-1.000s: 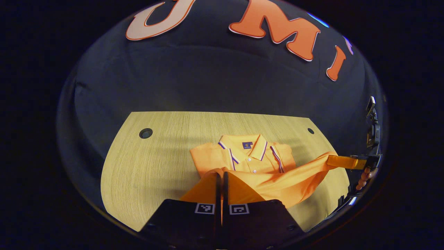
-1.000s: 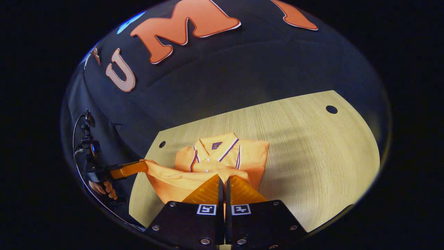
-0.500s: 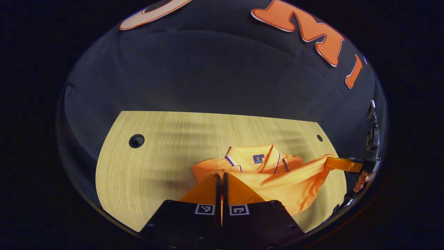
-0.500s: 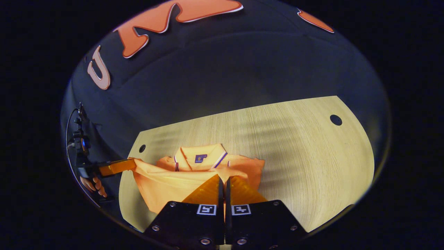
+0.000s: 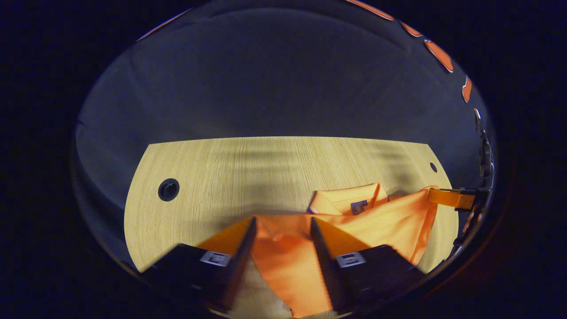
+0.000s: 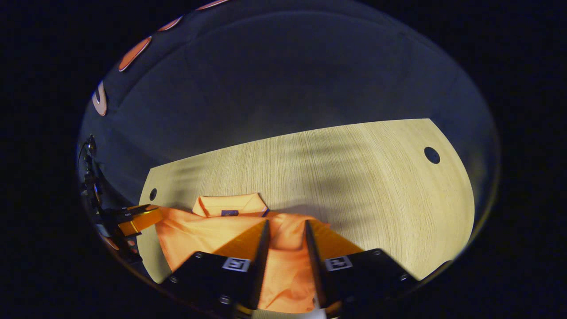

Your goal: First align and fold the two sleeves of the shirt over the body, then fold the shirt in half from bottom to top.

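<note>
Both your tongs just let go: left gripper (image 5: pixel 281 230) and right gripper (image 6: pixel 283 232) now spread open. Shirt (image 5: pixel 376 221) lies between their fingers, hem near collar (image 6: pixel 228 204). Half-fold looks done.

The orange short-sleeved polo shirt (image 5: pixel 376 221) lies on the pale wood-grain table (image 5: pixel 230 168), folded bottom over top. In the left gripper view its cloth runs between the spread fingers of the left gripper (image 5: pixel 282 230), collar ahead and to the right, the right gripper (image 5: pixel 447 197) at far right. In the right gripper view the right gripper (image 6: pixel 285 230) straddles cloth too, collar ahead-left.
</note>
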`<state>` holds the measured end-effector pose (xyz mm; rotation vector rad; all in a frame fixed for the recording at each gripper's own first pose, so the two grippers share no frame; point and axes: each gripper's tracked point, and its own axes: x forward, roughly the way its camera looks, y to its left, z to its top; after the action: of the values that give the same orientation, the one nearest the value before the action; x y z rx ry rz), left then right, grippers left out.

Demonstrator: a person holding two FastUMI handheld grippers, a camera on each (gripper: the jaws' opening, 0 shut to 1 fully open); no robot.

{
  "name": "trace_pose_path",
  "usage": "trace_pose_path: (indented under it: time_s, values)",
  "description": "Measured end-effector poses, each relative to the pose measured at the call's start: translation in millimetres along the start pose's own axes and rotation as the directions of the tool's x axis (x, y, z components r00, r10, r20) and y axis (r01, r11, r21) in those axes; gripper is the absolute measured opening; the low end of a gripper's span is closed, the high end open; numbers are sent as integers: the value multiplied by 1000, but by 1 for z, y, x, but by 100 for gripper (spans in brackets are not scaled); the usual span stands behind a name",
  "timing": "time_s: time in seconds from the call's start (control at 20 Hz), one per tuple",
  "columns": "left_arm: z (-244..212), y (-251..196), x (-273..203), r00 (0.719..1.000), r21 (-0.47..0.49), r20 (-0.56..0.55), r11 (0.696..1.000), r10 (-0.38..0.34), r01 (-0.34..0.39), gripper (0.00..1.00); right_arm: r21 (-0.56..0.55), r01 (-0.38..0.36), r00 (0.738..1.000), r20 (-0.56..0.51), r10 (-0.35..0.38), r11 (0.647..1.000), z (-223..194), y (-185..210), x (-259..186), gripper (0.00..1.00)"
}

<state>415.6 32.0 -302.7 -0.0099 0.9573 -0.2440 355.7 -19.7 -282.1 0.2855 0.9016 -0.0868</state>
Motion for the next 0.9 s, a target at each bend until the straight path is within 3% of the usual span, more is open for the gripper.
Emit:
trace_pose_path:
  time_s: [0.05, 0.1, 0.15, 0.3, 0.55, 0.9]
  values:
    - [0, 3, -7, 1000, 10, 22, 1000, 14, -14, 100, -10, 19, 1000, 22, -19, 1000, 2, -5, -4, 57]
    - [5, 7, -11, 998, 17, 47, 999, 38, -39, 99, -20, 42, 998, 53, -41, 999, 7, -11, -8, 83]
    - [7, 5, -15, 996, 14, 69, 998, 53, -54, 99, -23, 50, 996, 79, -48, 999, 10, -10, -16, 98]
    - [17, 7, -49, 987, -4, 146, 998, 59, -59, 99, -9, 40, 986, 165, -38, 999, 26, -3, -51, 99]
    - [19, -14, -134, 953, 17, 296, 997, 68, -77, 99, -64, 18, 945, 327, 4, 998, 33, 10, -126, 99]
    - [-10, -65, -268, 864, 2, 498, 997, 67, -78, 98, -242, 67, 866, 496, 63, 968, 7, 25, -239, 99]
